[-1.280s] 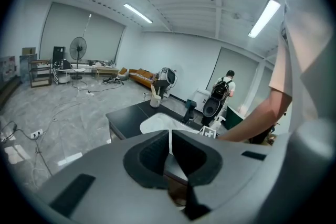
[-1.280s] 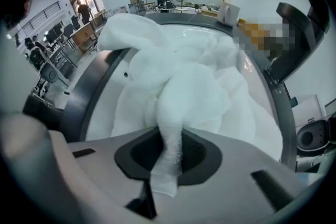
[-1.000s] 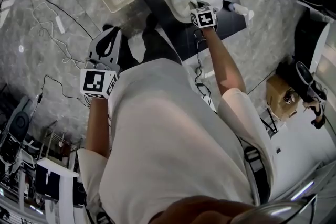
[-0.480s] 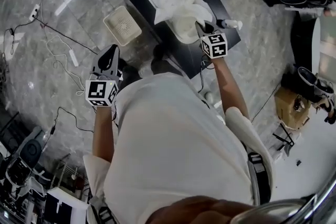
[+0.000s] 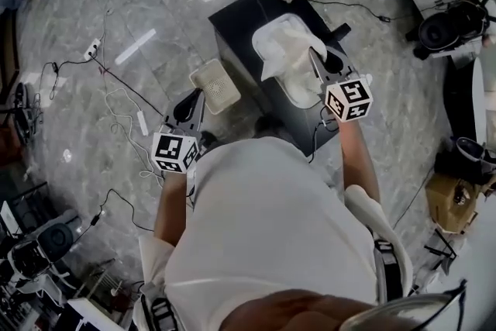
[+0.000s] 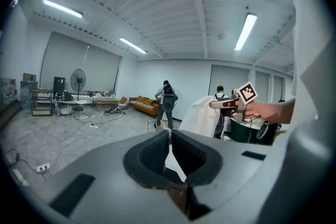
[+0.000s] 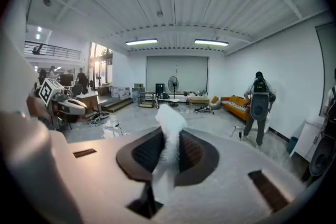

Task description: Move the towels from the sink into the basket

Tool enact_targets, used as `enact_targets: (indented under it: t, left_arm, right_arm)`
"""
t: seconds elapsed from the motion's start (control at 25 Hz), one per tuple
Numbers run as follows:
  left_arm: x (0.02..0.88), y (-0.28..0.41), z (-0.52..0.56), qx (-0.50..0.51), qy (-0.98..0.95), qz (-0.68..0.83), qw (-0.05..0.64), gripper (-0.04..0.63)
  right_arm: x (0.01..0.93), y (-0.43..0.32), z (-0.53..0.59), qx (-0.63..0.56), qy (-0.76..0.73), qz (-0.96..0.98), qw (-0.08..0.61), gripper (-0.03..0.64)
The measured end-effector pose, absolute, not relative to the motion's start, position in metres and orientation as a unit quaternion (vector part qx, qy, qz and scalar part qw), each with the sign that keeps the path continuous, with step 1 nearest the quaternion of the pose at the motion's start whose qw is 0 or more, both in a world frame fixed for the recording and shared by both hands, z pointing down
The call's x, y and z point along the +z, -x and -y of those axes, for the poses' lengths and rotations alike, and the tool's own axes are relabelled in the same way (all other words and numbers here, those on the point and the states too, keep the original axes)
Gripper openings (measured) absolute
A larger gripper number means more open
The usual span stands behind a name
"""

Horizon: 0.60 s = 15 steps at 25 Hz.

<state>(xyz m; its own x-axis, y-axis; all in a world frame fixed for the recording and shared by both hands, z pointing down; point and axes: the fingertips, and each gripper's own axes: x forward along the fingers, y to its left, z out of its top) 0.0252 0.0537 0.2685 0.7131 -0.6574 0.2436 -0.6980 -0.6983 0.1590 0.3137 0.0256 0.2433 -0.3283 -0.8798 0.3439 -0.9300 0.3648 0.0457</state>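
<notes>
Head view: big change over the last second. The right gripper has come up fast and now sits above the sink rather than down in it, with the towel coming up along with it. The left gripper has risen too, less so.

Right gripper view: fingers pinch a bunched fold of the towel, and cloth sticks out past the fingertips and trails back below them. Grip looks solid, with plenty of fabric between the pads.

Left gripper view: left gripper has its pads pressed together with nothing in them. Off to the right of its fingertips you can see the right gripper with the towel draped under it.

Where things are:
- towel: hanging from the right fingers, body of it below and left of them, over the sink. Can't tell if the tail has cleared the rim.
- basket: on the floor beside the black cabinet, left of the right fingers and just right of the left fingertips, well below both.

Read: pickup is done, transfer hasn't started. Next is a swing left and down to the basket, then release. Watch the tail dragging on the sink edge. Can't tell whether more towels remain in the sink, as white on white hides it.
</notes>
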Motion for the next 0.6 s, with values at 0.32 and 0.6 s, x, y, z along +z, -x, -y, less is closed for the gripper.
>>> enact_targets:
  t: [0.32,0.6]
  left_arm:
    - [0.244,0.028,-0.035,0.057,-0.900,0.418,0.111,0.017]
    - [0.236,0.069,-0.035,0.046,-0.878,0.464,0.107,0.017]
  right_arm:
    - [0.144,-0.210,0.017,0.012,-0.476,0.874,0.096,0.046]
    - [0.088,-0.107,0.039,-0.027,-0.370,0.927,0.053,0.046]
